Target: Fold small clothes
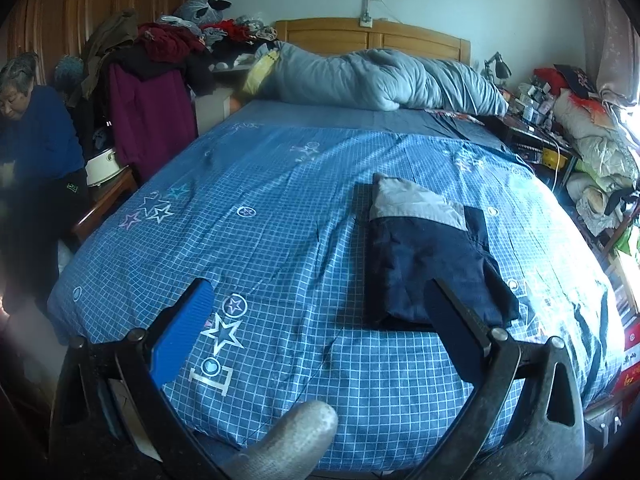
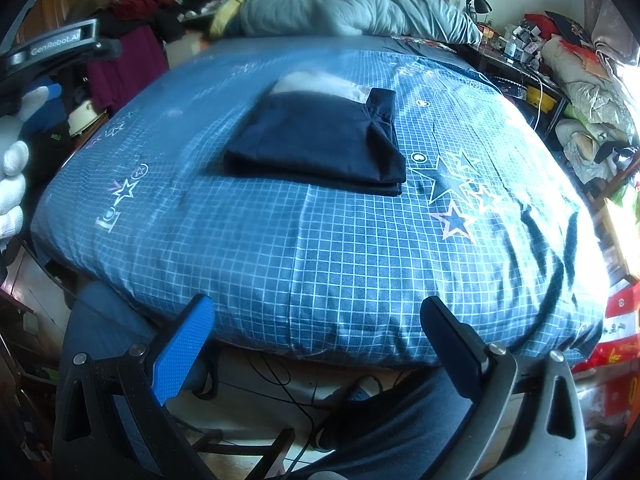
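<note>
We see both grippers empty, jaws spread as wide as they go. Left gripper (image 1: 320,312) hangs over the near end of the bed (image 1: 280,184), pointing down at the blue checked sheet (image 1: 288,240). Its right finger tip overlaps the near edge of the folded garment (image 1: 432,264) in the left wrist view; we cannot tell whether it touches. Nothing sits between the pads.

Right gripper (image 2: 316,328) hangs off the foot edge of the bed, fingers over the edge of the mattress and the floor below it. Nothing between the jaws there either.

The folded garment (image 2: 320,140) lies flat on the bed, right of the bed's centre line as seen from the foot, about midway up its length. It is dark navy, with a light grey band on the end towards the headboard (image 1: 372,36). Edges look roughly square, layers stacked at the near right corner.

A grey-blue quilt (image 1: 376,76) is bunched along the head of the bed, against the headboard. Left of the bed, a pile of clothes (image 1: 160,48) sits on furniture, and a person (image 1: 36,160) in a blue top stands beside it. Right of the bed, a cluttered side table with a desk lamp (image 1: 498,66).

In the right wrist view, the left hand (image 2: 12,184) in a white knit glove shows at the left of the bed.
</note>
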### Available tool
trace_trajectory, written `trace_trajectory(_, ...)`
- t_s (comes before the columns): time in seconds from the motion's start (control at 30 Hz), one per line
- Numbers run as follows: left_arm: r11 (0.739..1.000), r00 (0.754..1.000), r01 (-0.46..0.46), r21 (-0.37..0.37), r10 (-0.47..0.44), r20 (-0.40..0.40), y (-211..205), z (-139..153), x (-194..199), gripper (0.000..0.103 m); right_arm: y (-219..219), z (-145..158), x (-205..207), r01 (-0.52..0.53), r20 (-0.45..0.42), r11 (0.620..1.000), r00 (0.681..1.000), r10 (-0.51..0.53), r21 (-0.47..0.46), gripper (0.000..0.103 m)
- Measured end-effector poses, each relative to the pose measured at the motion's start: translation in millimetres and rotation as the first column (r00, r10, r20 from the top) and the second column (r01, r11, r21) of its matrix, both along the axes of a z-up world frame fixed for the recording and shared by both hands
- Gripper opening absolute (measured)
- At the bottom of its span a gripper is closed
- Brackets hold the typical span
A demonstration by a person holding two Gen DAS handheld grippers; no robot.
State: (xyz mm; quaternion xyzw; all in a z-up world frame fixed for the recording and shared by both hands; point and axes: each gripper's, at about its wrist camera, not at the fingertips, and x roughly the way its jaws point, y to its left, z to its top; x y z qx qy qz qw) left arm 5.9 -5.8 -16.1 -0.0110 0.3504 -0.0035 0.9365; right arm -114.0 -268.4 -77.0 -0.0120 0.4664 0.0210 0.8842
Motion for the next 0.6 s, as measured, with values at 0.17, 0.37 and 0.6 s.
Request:
trace_trajectory(0.17,0.996,0.994,0.079,0.030,-0.077,-0.072,-36.4,-24.5,16.7,0.103,-34.5,-10.7,19.2,0.050,0.004,0.998,0.999,-0.050,0.038,0.103)
trace_trajectory(0.37,0.960,0.957,0.271,0.065,-0.261,-0.130,-128.9,-62.4,37.6,0.103,-154.7,-23.3,67.4,0.212,0.088,0.976,0.972,-0.216,0.049,0.103)
trace_trajectory(0.6,0.877,0.862,0.478,0.039,-0.460,-0.213,-271.9,-104.7,68.2,0.103,-336.9,-73.0,141.7,0.345,0.060,0.938,0.937,-0.344,-0.015,0.103)
